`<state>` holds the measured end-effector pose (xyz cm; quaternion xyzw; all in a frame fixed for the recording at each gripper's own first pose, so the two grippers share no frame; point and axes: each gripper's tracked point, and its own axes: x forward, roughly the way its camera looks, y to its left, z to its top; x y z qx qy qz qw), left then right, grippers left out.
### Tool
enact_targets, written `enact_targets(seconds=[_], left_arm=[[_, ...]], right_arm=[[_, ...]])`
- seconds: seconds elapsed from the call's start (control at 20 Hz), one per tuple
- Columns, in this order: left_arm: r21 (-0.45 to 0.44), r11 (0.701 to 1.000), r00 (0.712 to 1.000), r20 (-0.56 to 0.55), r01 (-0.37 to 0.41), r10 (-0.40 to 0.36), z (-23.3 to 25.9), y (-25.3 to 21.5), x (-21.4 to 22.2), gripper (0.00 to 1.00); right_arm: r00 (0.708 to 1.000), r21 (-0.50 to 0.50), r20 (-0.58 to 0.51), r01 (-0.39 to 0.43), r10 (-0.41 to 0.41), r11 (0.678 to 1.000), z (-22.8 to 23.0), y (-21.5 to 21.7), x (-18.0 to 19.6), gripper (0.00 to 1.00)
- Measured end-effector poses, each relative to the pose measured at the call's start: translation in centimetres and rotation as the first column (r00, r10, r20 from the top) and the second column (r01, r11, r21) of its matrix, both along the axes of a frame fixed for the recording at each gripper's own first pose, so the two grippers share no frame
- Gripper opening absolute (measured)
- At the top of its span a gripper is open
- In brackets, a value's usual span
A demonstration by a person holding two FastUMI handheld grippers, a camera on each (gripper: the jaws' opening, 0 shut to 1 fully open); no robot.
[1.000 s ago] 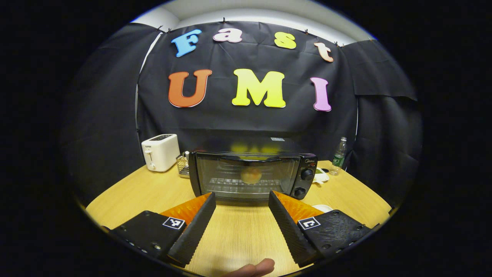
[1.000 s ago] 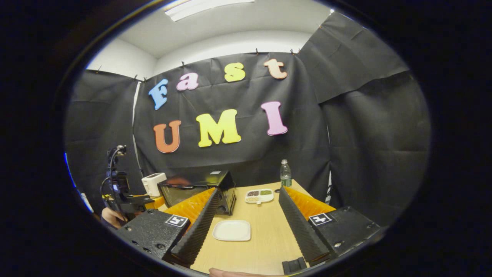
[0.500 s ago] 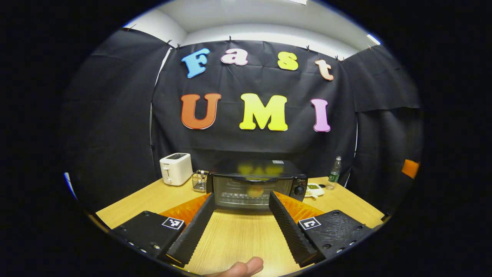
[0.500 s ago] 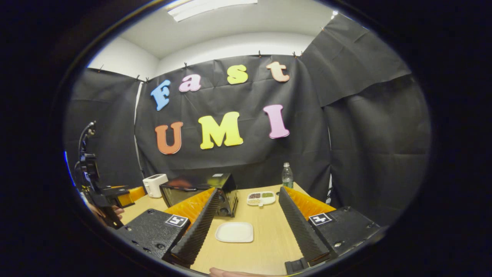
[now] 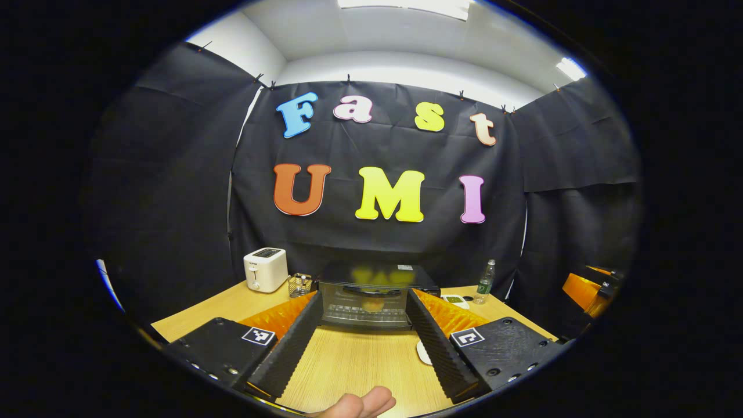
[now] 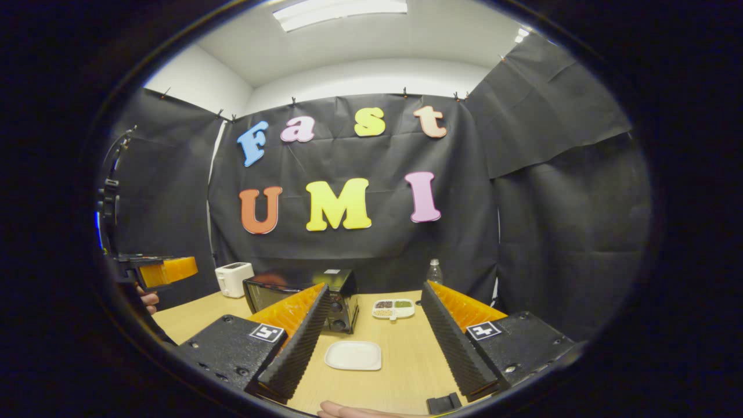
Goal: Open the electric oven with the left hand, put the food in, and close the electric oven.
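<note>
The electric oven point(image 5: 371, 299) stands at the far side of the wooden table point(image 5: 360, 366), its long axis running side to side and its glass door, shut, facing the left gripper point(image 5: 363, 342); a round, golden piece of food point(image 5: 374, 303) sits on the rack behind the glass. The left gripper is held level above the near table, aimed straight at the door, its fingers spread wide with nothing between them; a fingertip of the holding hand point(image 5: 360, 404) shows at the bottom edge. In the right gripper view the oven appears at an angle, its knobbed end nearest; the right gripper point(image 6: 374, 342) hovers level over the table, likewise released, a white plate point(image 6: 353, 355) lying between its fingers' lines. A white toaster point(image 5: 266, 269) and a small wire basket point(image 5: 299, 284) stand left of the oven; a divided snack dish point(image 6: 394, 307) and a water bottle point(image 6: 435, 271) stand to its right.
</note>
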<state>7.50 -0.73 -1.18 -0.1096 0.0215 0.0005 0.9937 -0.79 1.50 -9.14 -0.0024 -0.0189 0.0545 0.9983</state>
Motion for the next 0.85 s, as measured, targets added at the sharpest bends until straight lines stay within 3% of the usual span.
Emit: enact_targets(seconds=[0.3,0.65,0.7,0.85], left_arm=[[-0.023,1.000,1.000,0.001,-0.016,0.016,0.1,0.4,-2.7,0.94],[0.048,0.998,0.999,0.030,-0.032,0.030,0.8,-0.1,-3.7,0.94],[0.051,0.998,0.999,0.031,-0.032,0.031,0.7,-0.3,-3.7,0.83],[0.053,0.999,1.000,0.027,-0.015,0.013,0.4,-0.9,-3.6,0.83]], right_arm=[[1.000,-0.013,0.016,0.027,-0.027,1.000,0.3,-0.6,-0.5,0.95],[1.000,-0.020,0.023,0.013,-0.012,1.000,0.4,0.0,-1.2,0.95],[1.000,-0.020,0.024,0.012,-0.011,1.000,0.4,-0.1,-1.2,0.95],[1.000,-0.021,0.020,0.014,-0.013,1.000,0.1,-0.4,-1.1,0.95]])
